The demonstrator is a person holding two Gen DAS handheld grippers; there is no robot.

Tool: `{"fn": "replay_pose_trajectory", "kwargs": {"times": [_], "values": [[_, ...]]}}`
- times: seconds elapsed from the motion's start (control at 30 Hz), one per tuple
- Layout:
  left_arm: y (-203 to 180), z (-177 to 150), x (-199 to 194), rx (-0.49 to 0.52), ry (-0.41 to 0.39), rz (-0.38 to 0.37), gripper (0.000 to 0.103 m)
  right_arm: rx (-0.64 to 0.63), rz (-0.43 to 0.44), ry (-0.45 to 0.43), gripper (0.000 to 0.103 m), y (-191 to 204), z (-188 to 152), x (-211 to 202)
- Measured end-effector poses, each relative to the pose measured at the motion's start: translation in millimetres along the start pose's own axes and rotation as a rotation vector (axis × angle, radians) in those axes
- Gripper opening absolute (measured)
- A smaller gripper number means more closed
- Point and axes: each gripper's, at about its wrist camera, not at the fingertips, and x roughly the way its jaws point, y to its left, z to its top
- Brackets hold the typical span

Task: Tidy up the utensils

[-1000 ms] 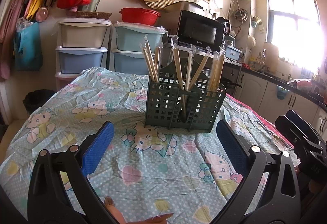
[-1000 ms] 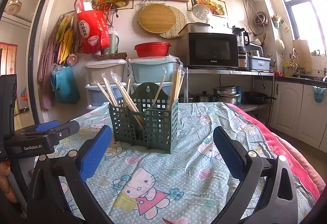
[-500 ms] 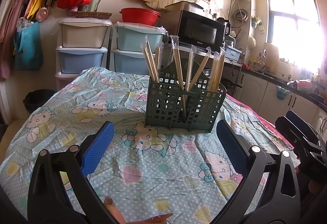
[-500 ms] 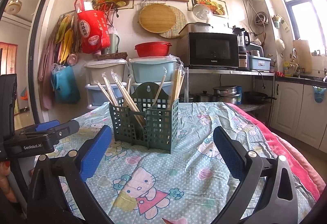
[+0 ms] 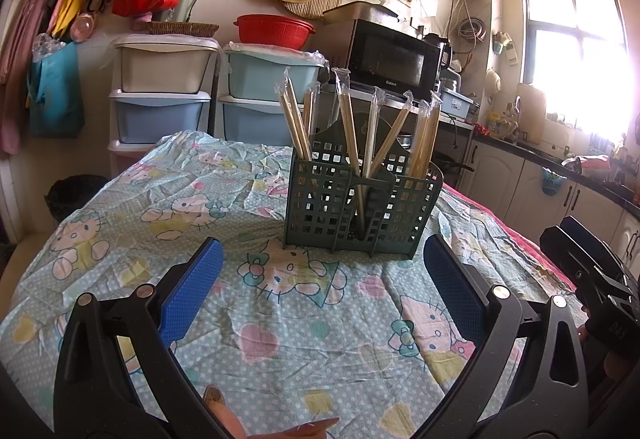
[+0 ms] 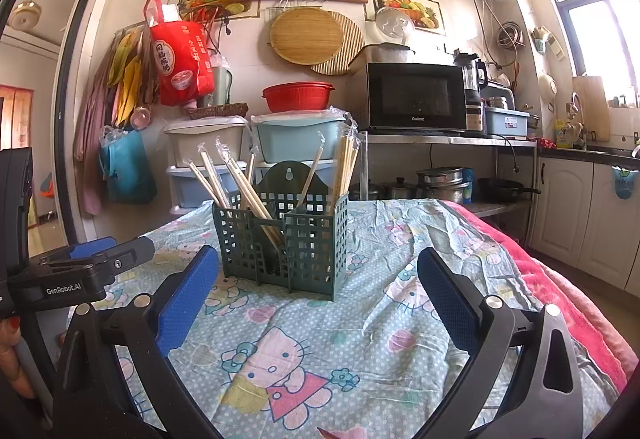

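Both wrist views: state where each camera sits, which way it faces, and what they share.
Left wrist: behind the open left gripper, facing the green caddy of wrapped chopsticks; the right gripper shows at the right edge.
Right wrist: behind the open right gripper, facing the caddy from further right; the left gripper shows at the left edge.
Shared: caddy, patterned cloth, microwave.

Wrapped chopsticks (image 5: 352, 127) upright in green holder (image 5: 360, 207) on tablecloth (image 5: 280, 299)
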Motion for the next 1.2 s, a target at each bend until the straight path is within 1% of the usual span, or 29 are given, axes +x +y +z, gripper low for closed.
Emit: {"fn": "replay_pose_trajectory", "kwargs": {"times": [0.4,0.47,0.57,0.67,0.9,0.97,1.0,1.07,1.1,1.13,1.2], "values": [[1,-2,4,-0.004,0.014,0.002,0.093,0.001,0.000,0.002,0.097,0,0,0],[1,-2,5,-0.009,0.023,0.024,0.093,0.001,-0.002,0.005,0.097,0,0,1],[3,-3,7,-0.023,0.035,0.022,0.093,0.001,-0.002,0.005,0.097,0,-1,1],[4,-3,8,-0.028,0.046,0.048,0.093,0.003,-0.003,0.003,0.097,0,-1,1],[4,-3,7,-0.020,0.046,0.049,0.093,0.019,-0.011,0.018,0.097,-3,-3,5],[7,-1,10,-0.033,0.073,0.055,0.093,0.026,-0.017,0.023,0.097,-5,-3,6],[11,2,14,-0.045,0.103,0.066,0.093,0.031,-0.020,0.029,0.097,-6,-2,7],[23,8,25,-0.058,0.181,0.087,0.093,0.052,-0.033,0.055,0.097,-14,2,10],[33,13,33,-0.067,0.235,0.091,0.093,0.061,-0.047,0.075,0.097,-21,6,14],[46,19,40,-0.079,0.272,0.100,0.093,0.069,-0.064,0.107,0.097,-29,10,20],[70,29,54,-0.090,0.333,0.142,0.093,0.103,-0.142,0.224,0.097,-60,18,43]]}}
